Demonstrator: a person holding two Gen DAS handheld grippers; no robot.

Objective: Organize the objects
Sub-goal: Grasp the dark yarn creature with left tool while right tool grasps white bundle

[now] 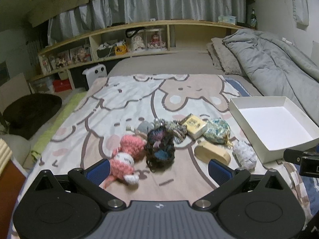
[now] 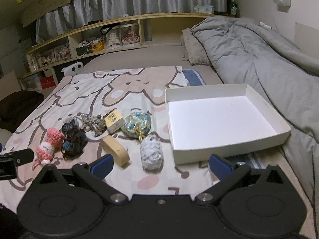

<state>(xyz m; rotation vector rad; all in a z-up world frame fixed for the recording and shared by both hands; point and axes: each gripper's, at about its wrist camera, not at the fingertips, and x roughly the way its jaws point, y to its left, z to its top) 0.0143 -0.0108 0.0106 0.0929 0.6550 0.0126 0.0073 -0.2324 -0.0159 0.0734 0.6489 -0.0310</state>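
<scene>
One empty white box [image 2: 229,119], seven small items alongside; both grippers' jaws wide apart, holding nothing.

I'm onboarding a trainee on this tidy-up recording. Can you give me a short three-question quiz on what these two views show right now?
1. True or false: the white box already holds an item.
2. Multiple choice: which item lies nearest the box's near left corner? A) pink crochet doll B) white wrapped bundle C) dark yarn piece
3. Fill in: both the left gripper and the right gripper have their jaws ____.

Key: 1. False, its floor is bare. 2. B. 3. Open, with nothing between the fingers.
</scene>
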